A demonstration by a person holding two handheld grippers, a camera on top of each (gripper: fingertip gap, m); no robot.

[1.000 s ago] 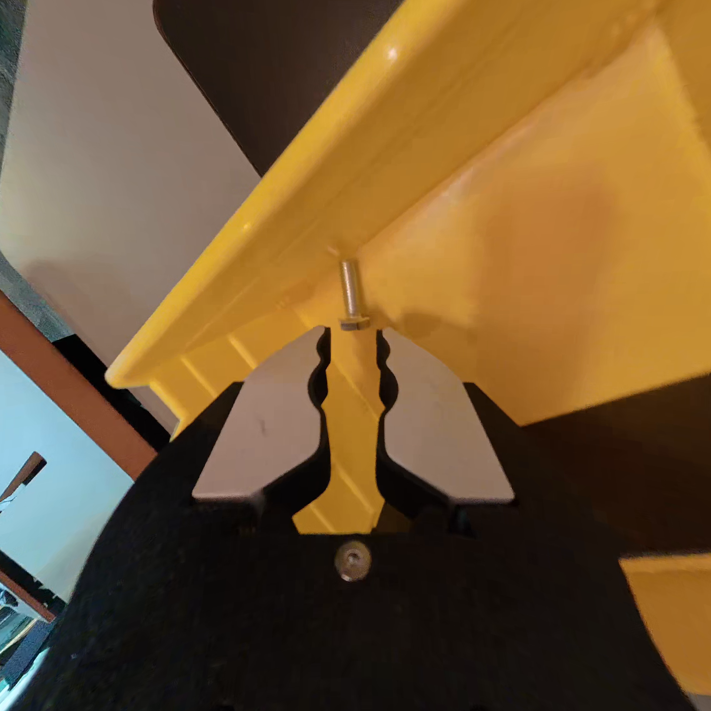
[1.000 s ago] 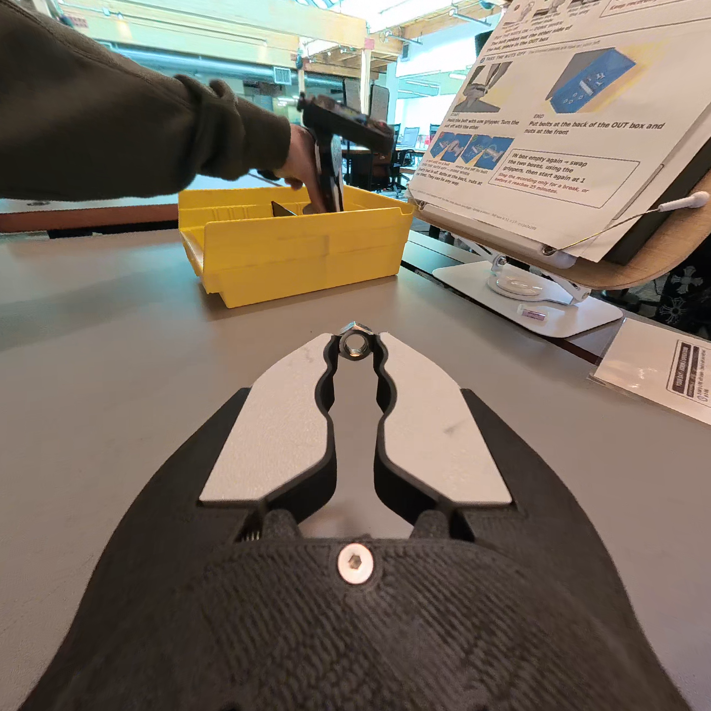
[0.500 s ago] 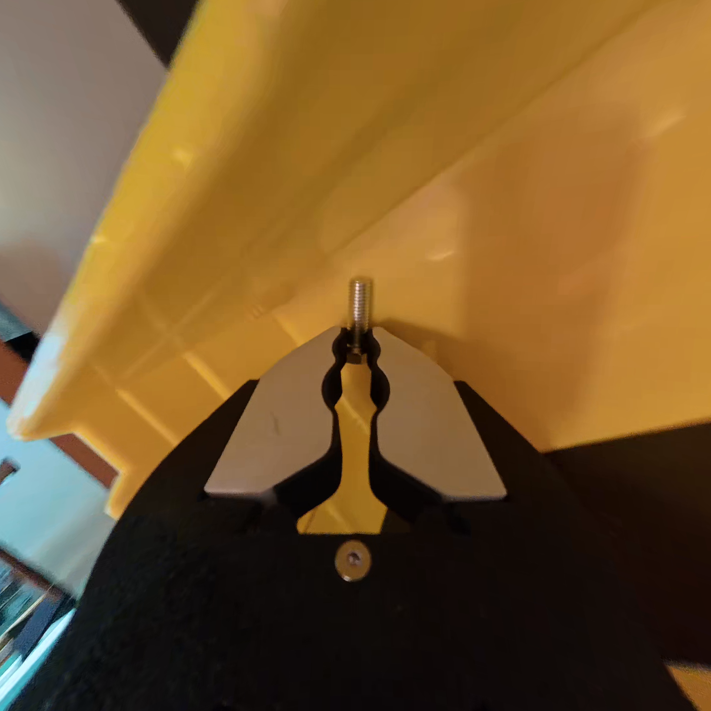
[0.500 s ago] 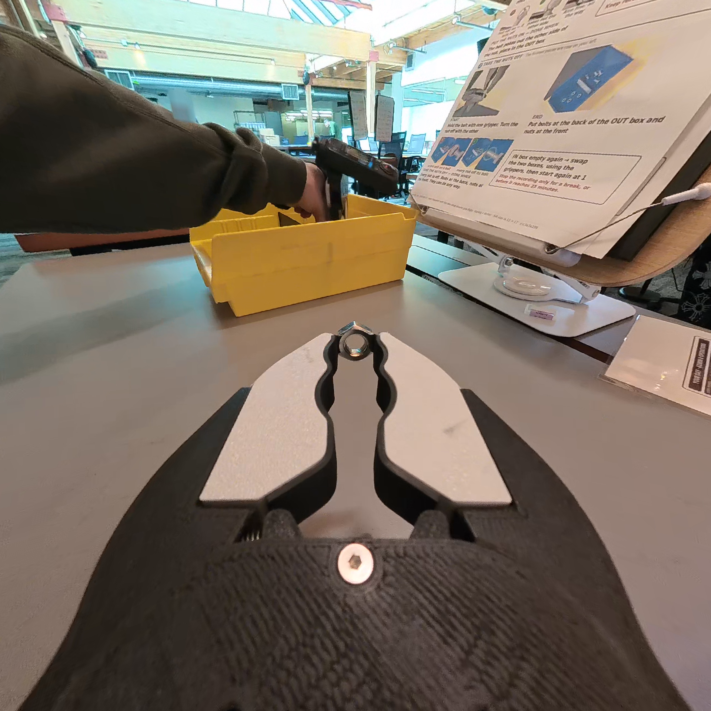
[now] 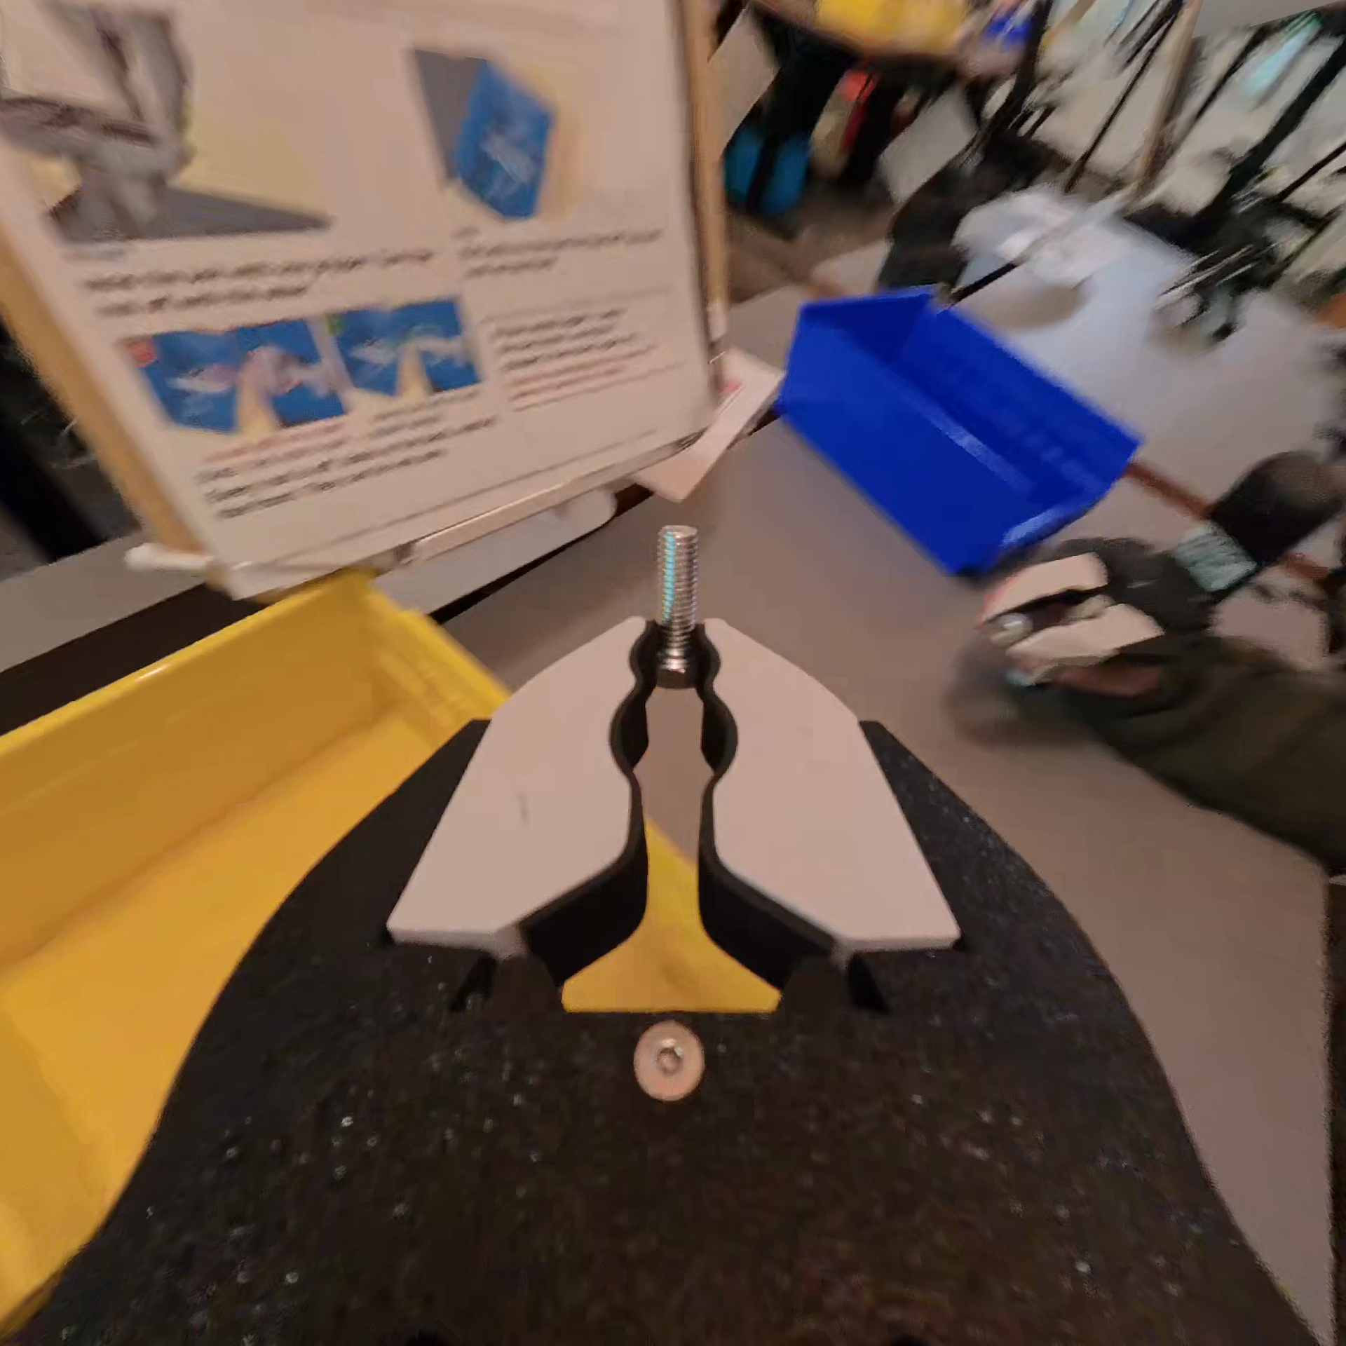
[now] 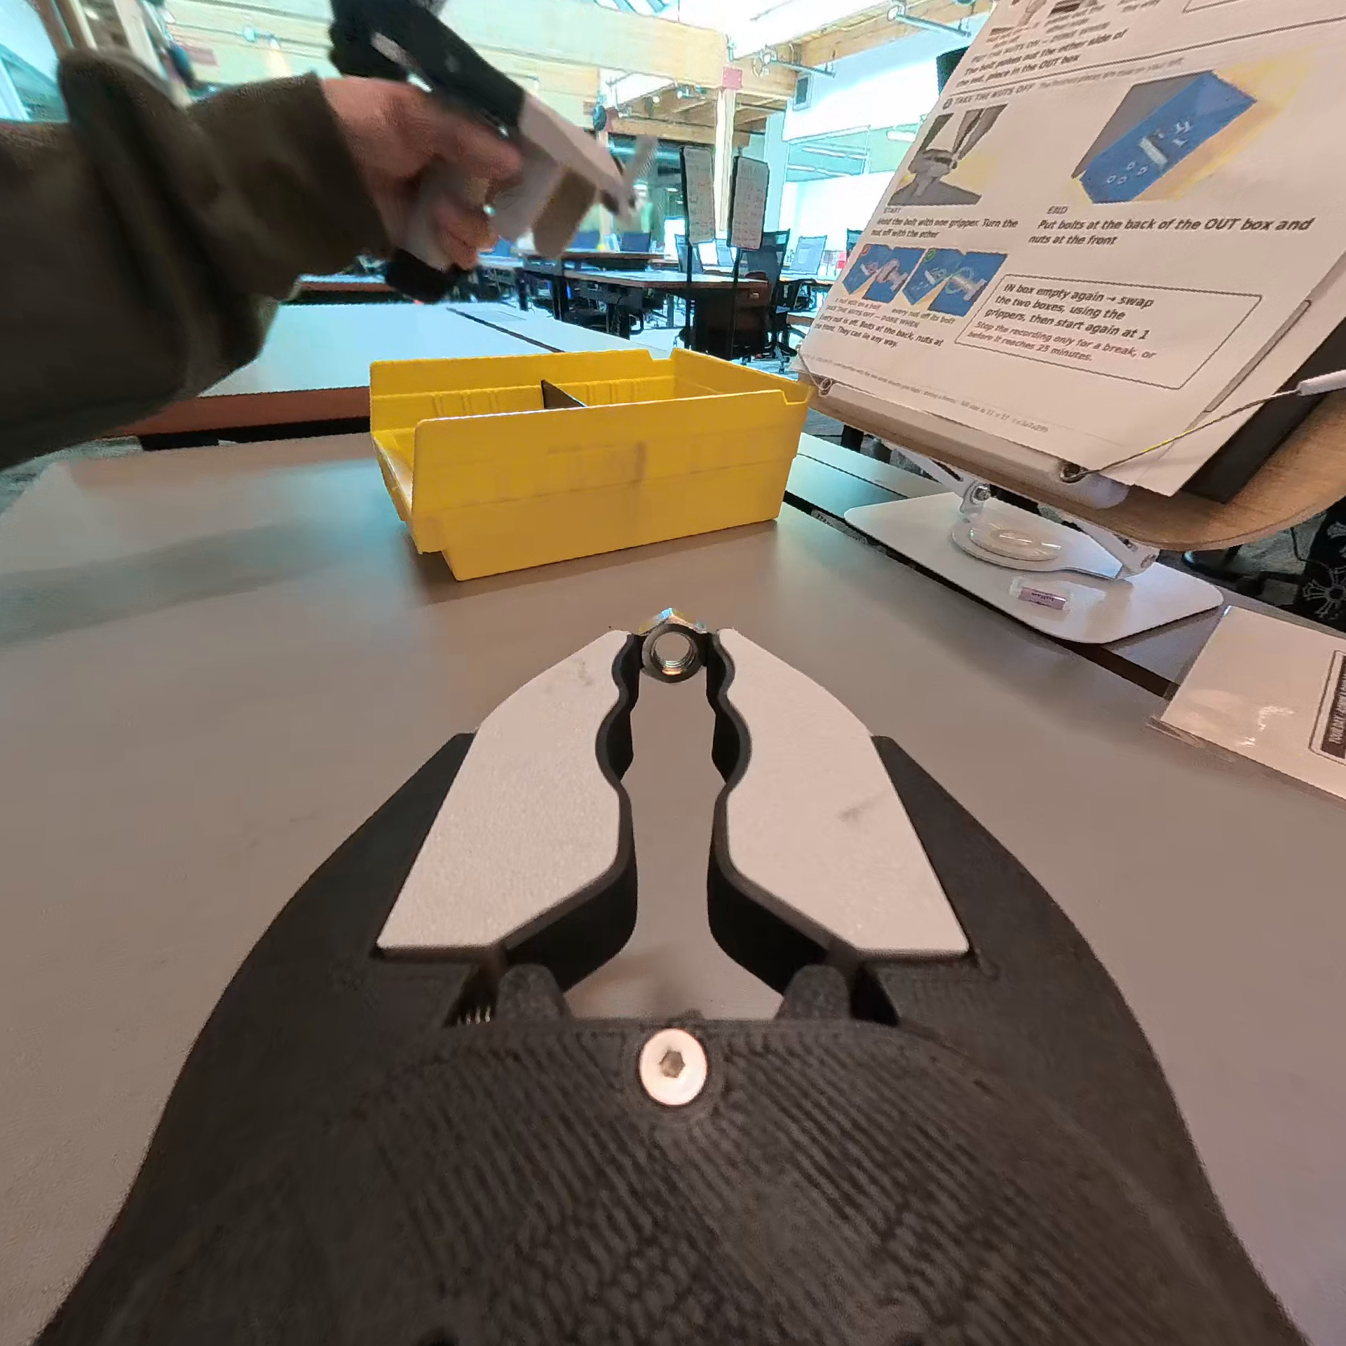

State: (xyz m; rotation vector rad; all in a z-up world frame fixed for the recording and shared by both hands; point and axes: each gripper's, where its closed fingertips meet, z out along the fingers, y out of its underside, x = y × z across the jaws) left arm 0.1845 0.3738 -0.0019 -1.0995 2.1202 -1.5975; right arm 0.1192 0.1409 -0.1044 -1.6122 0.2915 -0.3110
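My left gripper (image 5: 674,641) is shut on a silver bolt (image 5: 677,583) by its head, threads pointing forward, held up above the near corner of the yellow bin (image 5: 182,765). My right gripper (image 6: 671,644) is shut on a silver hex nut (image 6: 670,652), low over the grey table (image 6: 218,728). In the right wrist view the left gripper (image 6: 575,164) shows blurred in a person's hand, raised above the yellow bin (image 6: 583,473). In the left wrist view the right gripper (image 5: 1056,626) shows blurred at the right.
A blue bin (image 5: 947,422) stands on the table beyond the bolt. An instruction sheet on a tilted stand (image 6: 1092,255) with a white base (image 6: 1034,561) is at the right; it also shows in the left wrist view (image 5: 349,291). A card (image 6: 1267,706) lies at the right edge. Tip to tip, the grippers are about 30 cm apart.
My left gripper closed on the bolt inside the yellow bin, then lifted it out and swung up above the bin. My right gripper kept hold of the nut and barely moved.
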